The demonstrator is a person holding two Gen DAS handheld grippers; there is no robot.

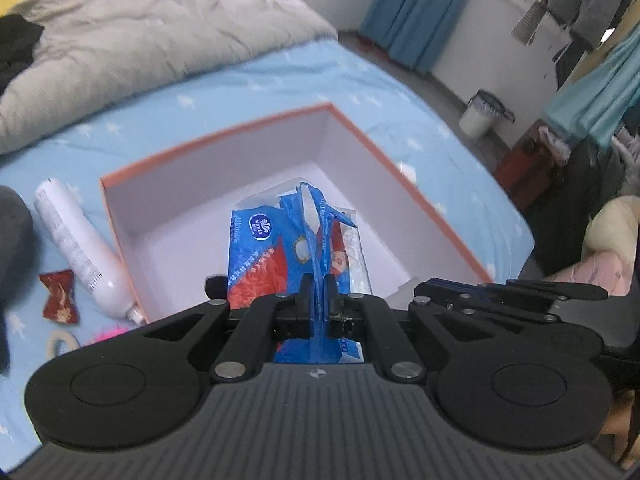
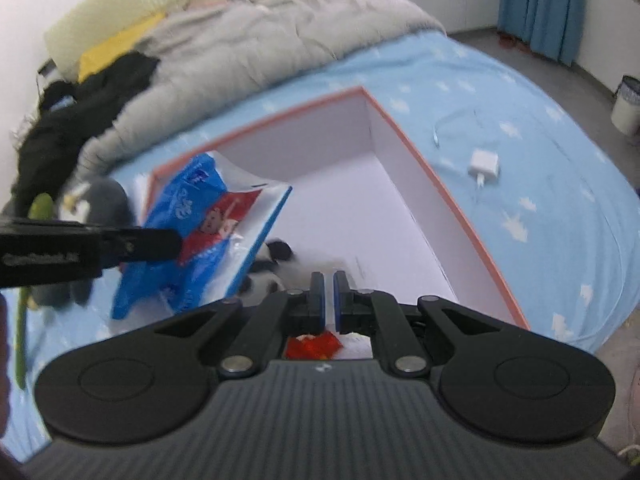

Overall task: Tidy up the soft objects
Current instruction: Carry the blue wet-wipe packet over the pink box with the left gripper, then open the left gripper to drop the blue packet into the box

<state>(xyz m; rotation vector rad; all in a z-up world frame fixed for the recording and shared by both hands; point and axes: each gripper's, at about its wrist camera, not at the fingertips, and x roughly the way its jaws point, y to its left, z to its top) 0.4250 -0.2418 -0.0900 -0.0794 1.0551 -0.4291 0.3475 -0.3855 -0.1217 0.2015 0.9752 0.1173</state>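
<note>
We hold two grippers over a bed with a light blue sheet [image 1: 280, 76] that has little white shapes on it. An open box [image 1: 224, 184] with an orange rim and white inside sits on the sheet. Our left gripper [image 1: 319, 286] has its jaws squeezed tight on the crinkly edge of a blue and red tissue pack [image 1: 276, 252], and the pack hangs over the inside of the box. In the right view the same pack [image 2: 208, 232] sits at the left side of the box, pinched by the black fingers coming in from the left. Our right gripper [image 2: 324, 294] has its jaws almost together with nothing between them, and it points down into the box near a black and white plush toy [image 2: 272, 264] that looks blurry. Left of the box lie a white tube [image 1: 80, 248] and a small red candy wrapper [image 1: 60, 298]. A white charger [image 2: 485, 166] with its cord lies on the sheet to the right of the box. A gray blanket [image 1: 160, 32] is bunched up behind the box.
</note>
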